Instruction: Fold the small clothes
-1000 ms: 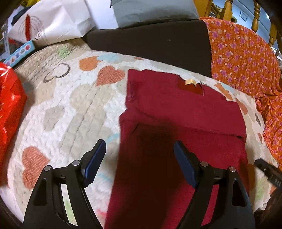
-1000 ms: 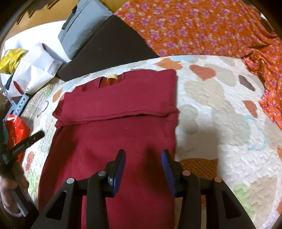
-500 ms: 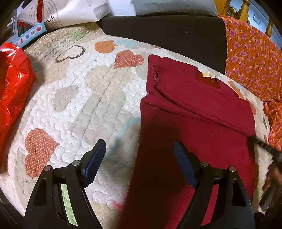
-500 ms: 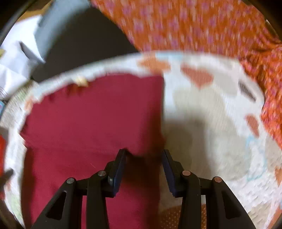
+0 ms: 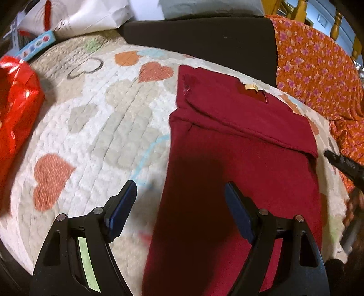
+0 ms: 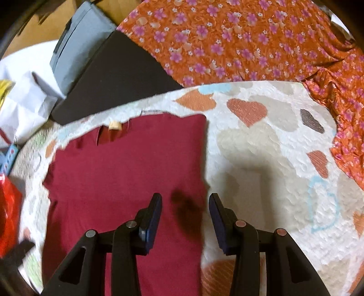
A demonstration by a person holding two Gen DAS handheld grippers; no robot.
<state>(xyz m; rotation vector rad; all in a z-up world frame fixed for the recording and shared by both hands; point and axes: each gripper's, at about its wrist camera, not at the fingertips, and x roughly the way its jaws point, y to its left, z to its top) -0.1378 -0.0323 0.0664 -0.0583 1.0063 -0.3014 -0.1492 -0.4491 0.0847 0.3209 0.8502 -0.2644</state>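
Quilt [image 5: 95,127]: white and beige, printed with orange, grey and blue hearts; it carries everything in reach and fills most of both views.
Orange floral fabric [image 6: 238,41]: lies along the far and right edges of the quilt, rumpled at its right end.
Dark cushion [image 5: 204,45]: behind the quilt, with a grey pillow [image 6: 77,41] beyond it.
Maroon shirt [image 5: 238,164]: lies flat on the quilt, neck and its pale label [image 5: 251,86] at the far end; the sleeve section is folded across the chest, leaving a straight hem line across the body (a small frayed spot shows at the far left corner).
White bag [image 5: 91,16]: at the far left, beside the cushion.
Red plastic bag [image 5: 16,109]: at the left edge of the quilt, well apart from the shirt.
Left gripper [image 5: 179,209]: fingers spread wide and holding nothing; they straddle the shirt's left edge, the left finger over bare quilt, the right over maroon cloth.
Right gripper [image 6: 185,218]: fingers moderately apart, empty, poised over the shirt's right edge, casting a dark shadow on the cloth between them; whether the tips touch the fabric cannot be told.
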